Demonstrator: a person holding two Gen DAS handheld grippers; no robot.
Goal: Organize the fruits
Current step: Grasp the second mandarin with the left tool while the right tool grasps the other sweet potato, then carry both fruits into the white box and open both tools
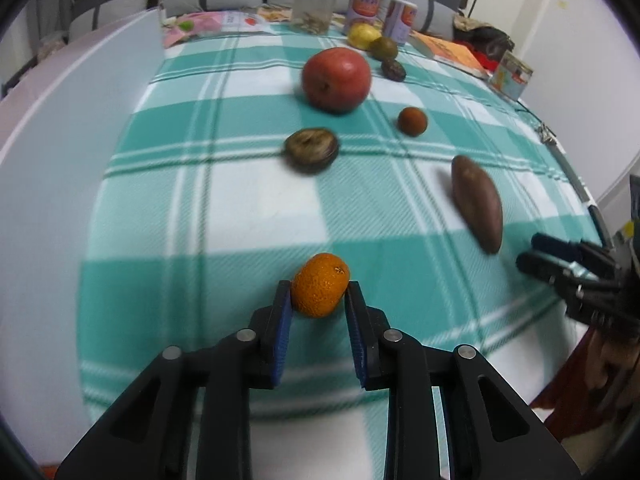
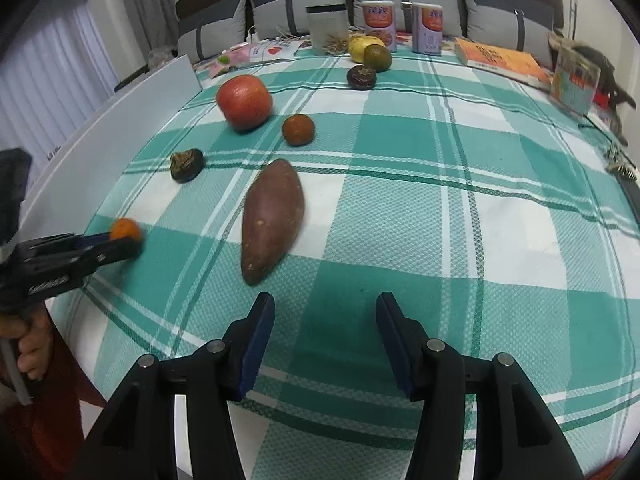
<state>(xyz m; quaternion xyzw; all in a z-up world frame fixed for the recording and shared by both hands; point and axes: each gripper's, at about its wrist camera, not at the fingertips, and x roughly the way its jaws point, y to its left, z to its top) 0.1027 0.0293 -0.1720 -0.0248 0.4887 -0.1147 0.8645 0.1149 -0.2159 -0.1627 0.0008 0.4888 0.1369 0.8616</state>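
Left tool [image 1: 319,286] clamps tangerine [image 1: 320,295] | right tool [image 2: 325,304] agape, low over cloth [image 2: 400,220]

Sweet potato [image 2: 271,220] lies between mandarin [image 2: 125,229] and apple [image 2: 244,102]

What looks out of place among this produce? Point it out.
The sweet potato is the odd one: a long root vegetable lying among round fruits such as the red apple, and the task is about fruits. Nothing looks spilled or damaged. The left gripper holds a small orange.
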